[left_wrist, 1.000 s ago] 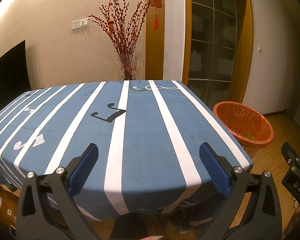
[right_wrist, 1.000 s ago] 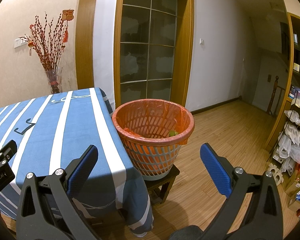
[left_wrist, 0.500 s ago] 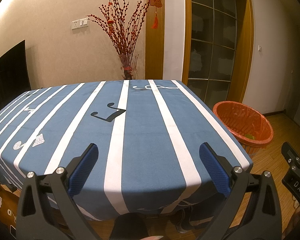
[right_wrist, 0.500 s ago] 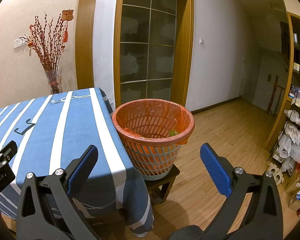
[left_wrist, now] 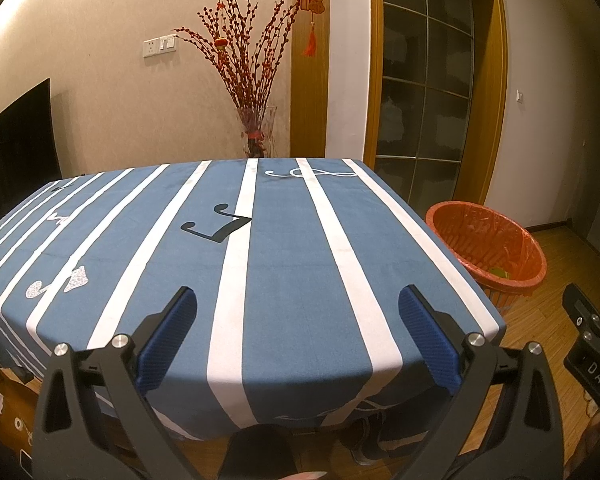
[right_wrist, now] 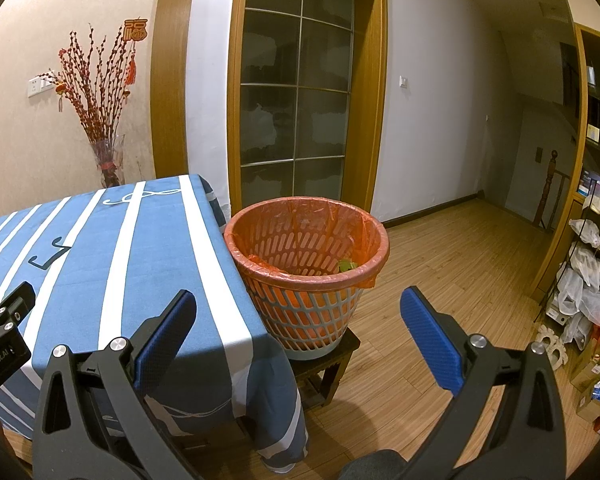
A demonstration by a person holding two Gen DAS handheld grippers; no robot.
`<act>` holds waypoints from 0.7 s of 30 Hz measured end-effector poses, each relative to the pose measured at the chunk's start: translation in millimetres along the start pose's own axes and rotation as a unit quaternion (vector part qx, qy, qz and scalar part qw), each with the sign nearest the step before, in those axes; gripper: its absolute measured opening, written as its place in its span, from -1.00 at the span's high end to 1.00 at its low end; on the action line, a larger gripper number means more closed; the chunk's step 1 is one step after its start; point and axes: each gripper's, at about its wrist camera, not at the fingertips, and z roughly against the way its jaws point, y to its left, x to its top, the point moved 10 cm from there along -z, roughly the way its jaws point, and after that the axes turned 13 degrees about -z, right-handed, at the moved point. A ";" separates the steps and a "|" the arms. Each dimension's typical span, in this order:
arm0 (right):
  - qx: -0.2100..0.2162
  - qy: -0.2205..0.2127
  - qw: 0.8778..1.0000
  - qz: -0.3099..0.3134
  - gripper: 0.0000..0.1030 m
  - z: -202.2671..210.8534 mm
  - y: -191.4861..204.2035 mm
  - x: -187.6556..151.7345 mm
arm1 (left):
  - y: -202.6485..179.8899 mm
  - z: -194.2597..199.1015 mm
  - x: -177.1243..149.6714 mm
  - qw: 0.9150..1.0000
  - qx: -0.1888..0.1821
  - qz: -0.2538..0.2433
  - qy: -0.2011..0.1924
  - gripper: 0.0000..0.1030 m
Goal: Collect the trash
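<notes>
Left gripper [left_wrist: 298, 312] hangs over the near edge of the bench [left_wrist: 284, 264], its blue fingers [left_wrist: 168, 336] spread wide with nothing between them. From that height its camera takes in the whole striped cloth, and I see no loose trash on it, only printed music notes. Behind the far edge a glass vase [left_wrist: 256, 132] of red branches stands against the wall, out of the work area.

To the right, the orange basket [right_wrist: 306, 268] sits on a low dark stool [right_wrist: 328, 360], just beside the bench corner. Raised like that, its rim comes near bench height, which I judge makes dropping things in a short move. A red bag lines it, folded over the rim to keep it in place. A small green scrap [right_wrist: 346, 266] lies inside, low against the right wall: the only trash I can find.

The right gripper [right_wrist: 298, 312] is also released and empty, pointing at the basket.
</notes>
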 end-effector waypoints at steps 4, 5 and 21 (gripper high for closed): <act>0.000 0.000 1.000 0.000 -0.95 0.1 0.4 -1.1 | -0.2 0.0 0.0 1.000 0.000 0.000 0.000 -0.91; 0.000 0.000 1.000 0.000 -0.95 0.1 0.4 -1.2 | -0.4 0.0 -0.2 1.000 0.000 0.000 0.000 -0.91; 0.000 0.001 1.000 0.000 -0.95 -0.1 0.1 -0.6 | -0.1 -0.1 0.6 1.000 0.000 0.000 0.001 -0.91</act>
